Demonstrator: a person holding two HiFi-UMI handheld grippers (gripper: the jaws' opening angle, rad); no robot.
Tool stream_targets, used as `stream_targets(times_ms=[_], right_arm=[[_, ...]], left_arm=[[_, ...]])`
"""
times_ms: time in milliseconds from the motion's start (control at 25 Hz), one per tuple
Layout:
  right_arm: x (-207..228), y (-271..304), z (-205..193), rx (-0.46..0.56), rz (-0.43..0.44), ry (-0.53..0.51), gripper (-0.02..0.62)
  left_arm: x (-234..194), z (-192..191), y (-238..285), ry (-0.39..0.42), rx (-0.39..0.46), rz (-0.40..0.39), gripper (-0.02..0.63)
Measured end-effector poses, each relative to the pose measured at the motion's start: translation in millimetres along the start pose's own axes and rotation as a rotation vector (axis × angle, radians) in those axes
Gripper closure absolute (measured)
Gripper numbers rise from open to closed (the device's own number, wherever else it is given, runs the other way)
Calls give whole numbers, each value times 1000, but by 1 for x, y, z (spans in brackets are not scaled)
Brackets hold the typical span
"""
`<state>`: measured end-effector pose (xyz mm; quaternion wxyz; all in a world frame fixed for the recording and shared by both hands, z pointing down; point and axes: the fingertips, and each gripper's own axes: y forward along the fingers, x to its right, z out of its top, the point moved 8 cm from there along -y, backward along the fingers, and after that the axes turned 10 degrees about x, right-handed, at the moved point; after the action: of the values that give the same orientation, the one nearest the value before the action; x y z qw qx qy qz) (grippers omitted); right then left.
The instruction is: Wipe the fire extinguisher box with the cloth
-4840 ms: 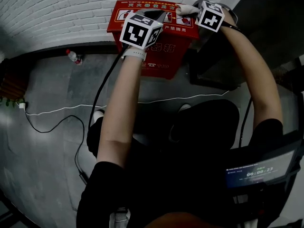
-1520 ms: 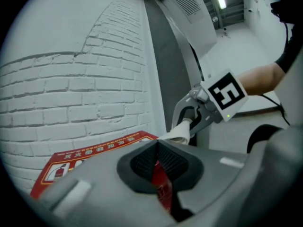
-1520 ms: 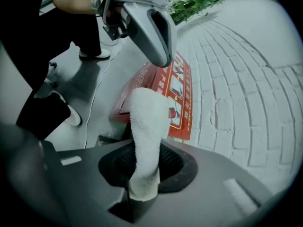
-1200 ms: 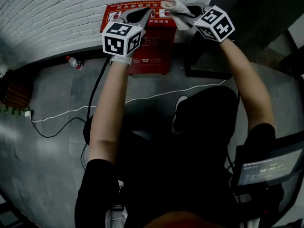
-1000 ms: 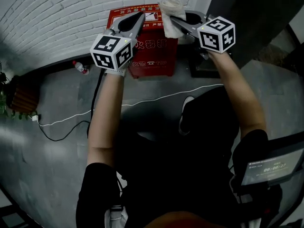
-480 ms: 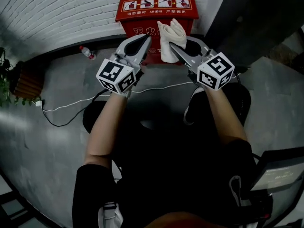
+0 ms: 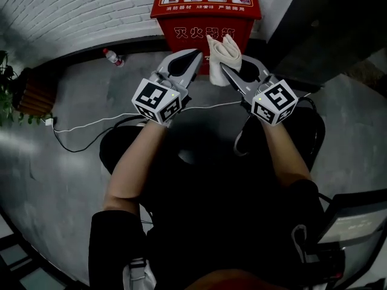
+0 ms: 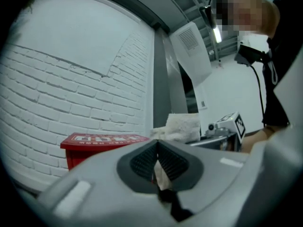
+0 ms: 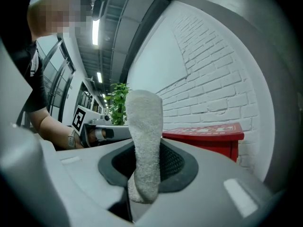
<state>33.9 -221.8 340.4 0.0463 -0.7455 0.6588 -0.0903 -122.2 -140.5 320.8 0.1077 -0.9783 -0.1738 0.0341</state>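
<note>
Fire extinguisher box (image 7: 205,11) stands on the floor against the white brick wall (image 7: 72,11). The folded cloth (image 7: 222,53) is clamped upright in the right gripper's (image 7: 222,68) jaws, in front of the box. The left gripper (image 7: 195,56) is alongside, jaws closed and empty. Both forearms are extended forward.

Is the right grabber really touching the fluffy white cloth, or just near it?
Touching. The right gripper view shows the right gripper with its dark ribbed pads pressed on both sides of the fluffy white cloth, which sticks up between them.
</note>
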Motion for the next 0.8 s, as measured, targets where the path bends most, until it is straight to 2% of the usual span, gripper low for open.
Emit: stream_targets(times_ms=[800], right_arm=[[-2, -5, 7, 14, -10, -24, 497]], left_arm=[[12, -5, -5, 9, -16, -16, 604]])
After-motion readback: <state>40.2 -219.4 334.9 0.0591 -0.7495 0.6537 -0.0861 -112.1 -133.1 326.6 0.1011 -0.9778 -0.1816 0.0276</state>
